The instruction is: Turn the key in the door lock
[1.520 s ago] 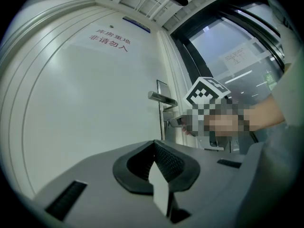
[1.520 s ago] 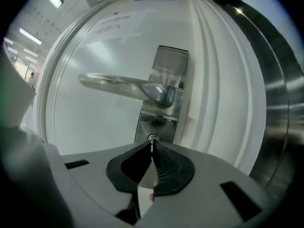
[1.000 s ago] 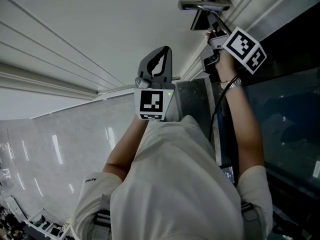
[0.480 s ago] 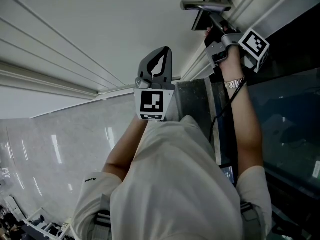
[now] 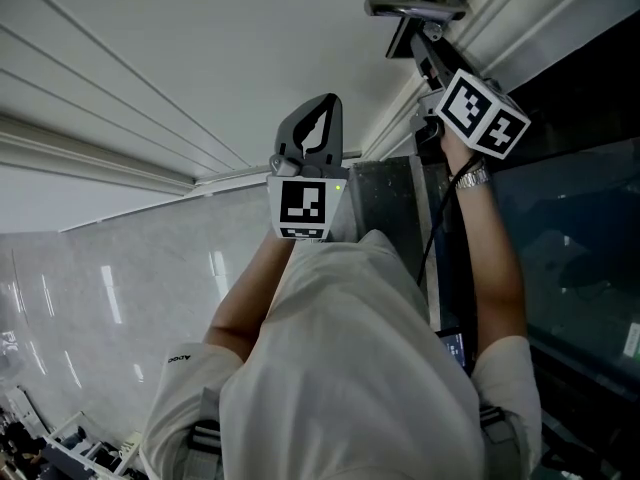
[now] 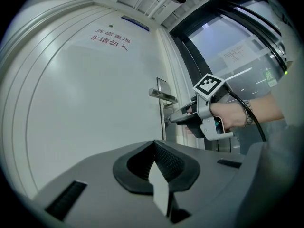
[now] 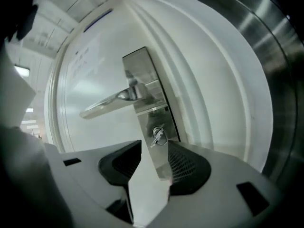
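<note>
Key [image 7: 158, 136] sits in the lock [image 7: 164, 139], in the lower part of the metal plate [image 7: 142, 75] on the door [image 5: 150, 58], just under the handle [image 7: 111, 100]. Its head sticks out toward us and stands tilted, not upright. The right gripper [image 6: 173, 120] points straight at it, near but not touching as far as we can see. In the right gripper view the key shows just beyond the fingers [image 7: 186, 166]. These are a little apart with only the plate visible in the gap, so they hold nothing. The left gripper [image 5: 328, 100] hangs well apart from the lock, in front of the bare door, with its fingers closed together on nothing. We judge it has no part in this step.

We judge that the step in hand is the approach to the key, before a grasp. Whether the lock is already turned we cannot tell. The next move calls for a short push forward so that the key head comes between the fingers. The wrist should be rolled to match the tilt of the head, so that the fingers meet its flat sides. Then the fingers must close firmly. The turn must go around the axis of the lock, not sideways, or the key may slip out. The handle is close above, so the gripper should keep under it.
</note>
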Tool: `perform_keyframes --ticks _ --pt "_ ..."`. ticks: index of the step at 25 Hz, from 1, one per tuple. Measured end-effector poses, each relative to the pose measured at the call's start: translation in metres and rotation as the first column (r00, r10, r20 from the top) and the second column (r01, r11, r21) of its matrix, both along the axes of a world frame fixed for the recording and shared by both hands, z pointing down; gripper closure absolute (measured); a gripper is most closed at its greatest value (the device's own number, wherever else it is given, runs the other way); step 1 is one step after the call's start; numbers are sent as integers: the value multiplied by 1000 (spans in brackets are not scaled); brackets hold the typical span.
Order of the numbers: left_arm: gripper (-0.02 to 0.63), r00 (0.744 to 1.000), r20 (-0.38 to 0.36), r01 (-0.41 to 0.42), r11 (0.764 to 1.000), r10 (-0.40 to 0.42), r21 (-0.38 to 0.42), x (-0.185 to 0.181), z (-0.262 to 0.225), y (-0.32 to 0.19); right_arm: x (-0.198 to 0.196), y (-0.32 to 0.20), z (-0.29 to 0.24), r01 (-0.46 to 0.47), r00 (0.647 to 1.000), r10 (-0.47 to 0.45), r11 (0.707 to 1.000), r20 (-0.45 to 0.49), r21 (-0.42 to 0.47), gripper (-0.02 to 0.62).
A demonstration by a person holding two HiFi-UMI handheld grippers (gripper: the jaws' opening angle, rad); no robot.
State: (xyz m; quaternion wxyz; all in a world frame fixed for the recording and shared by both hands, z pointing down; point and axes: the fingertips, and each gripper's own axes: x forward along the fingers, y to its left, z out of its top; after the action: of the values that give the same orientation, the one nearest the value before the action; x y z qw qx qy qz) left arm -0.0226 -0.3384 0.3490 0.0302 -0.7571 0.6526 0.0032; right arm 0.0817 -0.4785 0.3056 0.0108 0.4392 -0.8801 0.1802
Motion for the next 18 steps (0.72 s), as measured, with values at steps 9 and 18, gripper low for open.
perform_keyframes --ticks 9,18 --pt "598 1000 7 -21 1000 20 11 10 -3 1 2 6 -2 98 756 194 910 -625 402 436" --pt "598 1000 9 -12 1000 12 12 6 -4 1 -11 8 -6 339 427 374 778 -823 529 436"
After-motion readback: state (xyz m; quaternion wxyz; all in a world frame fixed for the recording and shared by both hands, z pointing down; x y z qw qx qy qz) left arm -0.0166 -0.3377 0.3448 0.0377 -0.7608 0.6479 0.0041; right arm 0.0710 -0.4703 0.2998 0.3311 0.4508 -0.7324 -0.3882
